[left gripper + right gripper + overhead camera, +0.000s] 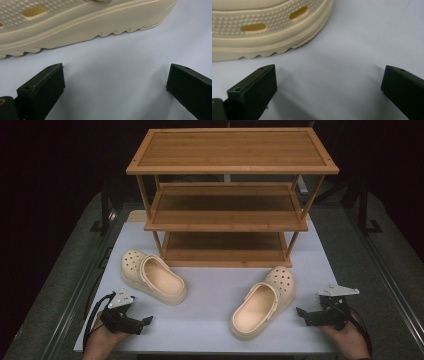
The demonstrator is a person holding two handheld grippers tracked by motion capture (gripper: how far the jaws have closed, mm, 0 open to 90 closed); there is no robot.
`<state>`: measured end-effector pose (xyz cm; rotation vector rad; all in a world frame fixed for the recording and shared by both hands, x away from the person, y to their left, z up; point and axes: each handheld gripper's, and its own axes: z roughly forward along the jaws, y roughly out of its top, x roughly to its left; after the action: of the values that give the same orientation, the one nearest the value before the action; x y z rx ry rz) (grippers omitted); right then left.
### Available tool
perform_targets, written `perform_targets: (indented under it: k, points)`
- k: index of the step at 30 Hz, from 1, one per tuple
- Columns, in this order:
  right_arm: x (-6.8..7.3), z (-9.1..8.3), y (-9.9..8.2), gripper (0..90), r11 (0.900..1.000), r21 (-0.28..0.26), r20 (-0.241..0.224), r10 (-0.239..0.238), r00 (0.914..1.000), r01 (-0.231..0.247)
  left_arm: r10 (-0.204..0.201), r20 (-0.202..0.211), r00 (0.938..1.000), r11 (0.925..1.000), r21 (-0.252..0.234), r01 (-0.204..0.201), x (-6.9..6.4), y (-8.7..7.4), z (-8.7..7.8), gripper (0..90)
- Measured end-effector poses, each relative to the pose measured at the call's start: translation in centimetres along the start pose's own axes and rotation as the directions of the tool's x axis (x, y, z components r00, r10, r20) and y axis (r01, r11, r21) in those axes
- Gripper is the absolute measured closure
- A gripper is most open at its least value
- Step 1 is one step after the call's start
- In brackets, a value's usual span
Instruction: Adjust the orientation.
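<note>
- Left gripper (pixel 145 321): wide open, holding nothing, low over the surface (pixel 210 295), just in front of the left shoe (pixel 152 276).
- Right gripper (pixel 300 312): wide open, empty, just right of the right shoe (pixel 264 301).

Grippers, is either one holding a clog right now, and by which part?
Nothing is held. The left gripper and right gripper are open, apart from the left clog and right clog.
</note>
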<state>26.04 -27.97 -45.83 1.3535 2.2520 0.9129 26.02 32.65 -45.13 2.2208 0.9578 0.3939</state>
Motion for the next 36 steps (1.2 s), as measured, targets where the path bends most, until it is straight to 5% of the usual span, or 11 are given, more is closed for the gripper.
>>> perform_targets:
  k: [12,21,29,33,36]
  points:
    - [0.0,0.0,0.0,0.0,1.0,0.0,0.0,0.0,1.0,0.0,-0.01,-0.008,0.9999,0.9999,0.001,0.01,-0.1,0.1,0.0,1.4]
    - [0.0,0.0,0.0,0.0,1.0,-0.001,0.001,-0.001,1.0,0.001,-0.038,-0.017,0.9991,0.9992,-0.009,0.038,0.3,0.3,-0.6,17.0]
    - [0.0,0.0,0.0,0.0,1.0,-0.002,0.001,-0.001,1.0,0.001,-0.06,-0.013,0.9981,0.9981,-0.014,0.059,0.7,0.5,-1.6,45.4]
    - [0.0,0.0,0.0,0.0,1.0,-0.002,0.001,-0.001,1.0,0.001,-0.066,-0.035,0.9972,0.9976,-0.025,0.065,0.9,0.8,-2.4,64.1]
    - [0.0,0.0,0.0,0.0,1.0,-0.003,0.001,-0.001,1.0,0.001,-0.11,-0.074,0.9912,0.9936,-0.035,0.108,1.5,1.5,-3.4,80.3]
